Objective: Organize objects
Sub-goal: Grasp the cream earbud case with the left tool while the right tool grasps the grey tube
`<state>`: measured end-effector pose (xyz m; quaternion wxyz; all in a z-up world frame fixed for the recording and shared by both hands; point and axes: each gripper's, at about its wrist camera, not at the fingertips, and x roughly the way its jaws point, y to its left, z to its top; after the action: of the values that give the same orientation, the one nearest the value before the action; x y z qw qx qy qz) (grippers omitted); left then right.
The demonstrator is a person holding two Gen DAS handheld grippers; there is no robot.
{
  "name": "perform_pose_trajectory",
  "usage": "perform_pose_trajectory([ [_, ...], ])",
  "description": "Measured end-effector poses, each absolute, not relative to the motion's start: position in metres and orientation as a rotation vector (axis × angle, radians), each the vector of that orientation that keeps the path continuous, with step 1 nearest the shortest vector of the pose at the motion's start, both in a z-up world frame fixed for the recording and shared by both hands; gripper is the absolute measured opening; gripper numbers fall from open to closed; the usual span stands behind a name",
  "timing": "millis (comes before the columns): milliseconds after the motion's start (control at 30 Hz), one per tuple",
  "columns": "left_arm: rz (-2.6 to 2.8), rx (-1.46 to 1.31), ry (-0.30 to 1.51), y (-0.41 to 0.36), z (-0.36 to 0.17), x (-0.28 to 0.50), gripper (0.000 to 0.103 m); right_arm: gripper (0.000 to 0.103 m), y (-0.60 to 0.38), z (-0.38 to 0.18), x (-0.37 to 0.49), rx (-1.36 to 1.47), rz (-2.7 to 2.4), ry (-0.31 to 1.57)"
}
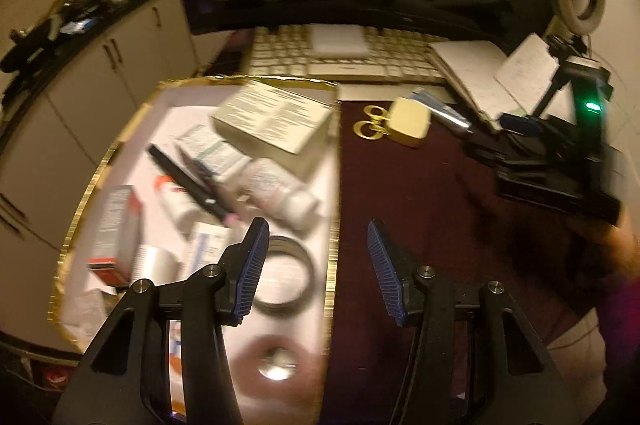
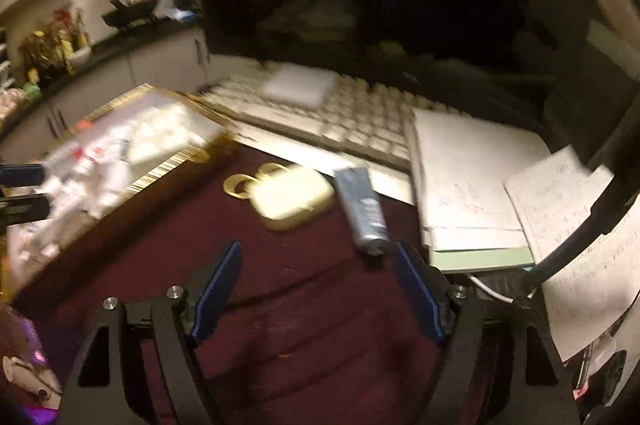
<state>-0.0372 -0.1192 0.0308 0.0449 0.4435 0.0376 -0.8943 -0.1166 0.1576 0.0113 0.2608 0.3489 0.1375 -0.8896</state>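
Metallic-grey tube (image 2: 363, 211), on the maroon tabletop (image 2: 288, 305) beside the cream case (image 2: 292, 197): probably light, soft, slippery, so I would take it across mid-body. My right claw (image 2: 318, 295) and left claw (image 1: 316, 271) both gape, holding nothing.

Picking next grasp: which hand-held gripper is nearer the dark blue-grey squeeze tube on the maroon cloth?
Right. The right hand-held gripper hangs open just short of the tube; the left hand-held gripper sits farther back, at the gold-rimmed white tray.

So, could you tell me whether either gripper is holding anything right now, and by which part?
Nothing is held: the left gripper and right gripper both stand open and empty.
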Motion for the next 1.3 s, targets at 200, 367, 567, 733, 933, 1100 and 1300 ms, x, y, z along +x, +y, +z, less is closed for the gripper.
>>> perform_pose_trajectory([
  [200, -2.741, 1.413, 0.103, -0.102, 0.022, -0.041, 0.052, 0.075, 0.139, -0.008, -0.143, 0.938, -2.427, 0.553],
  [367, -2.738, 1.434, 0.099, -0.102, 0.017, -0.039, 0.052, 0.065, 0.129, -0.02, -0.172, 0.986, -2.45, 0.576],
  [567, -2.737, 1.445, 0.145, -0.104, 0.015, -0.04, 0.052, 0.029, 0.142, -0.031, -0.196, 1.133, -2.413, 0.345],
  [733, -2.746, 1.48, 0.16, -0.093, 0.014, -0.048, 0.052, 0.028, 0.143, -0.03, -0.165, 1.186, -2.403, 0.347],
  [933, -2.749, 1.521, 0.101, -0.059, 0.02, -0.092, 0.052, 0.028, 0.164, -0.025, -0.107, 1.213, -2.365, 0.348],
  [1100, -2.65, 1.608, 0.122, -0.042, 0.002, -0.164, 0.052, 0.028, 0.194, -0.018, -0.067, 1.187, -2.348, 0.251],
  [1300, -2.57, 1.585, 0.032, -0.038, -0.026, -0.212, 0.052, 0.028, 0.224, -0.024, -0.047, 1.193, -2.348, 0.087],
])
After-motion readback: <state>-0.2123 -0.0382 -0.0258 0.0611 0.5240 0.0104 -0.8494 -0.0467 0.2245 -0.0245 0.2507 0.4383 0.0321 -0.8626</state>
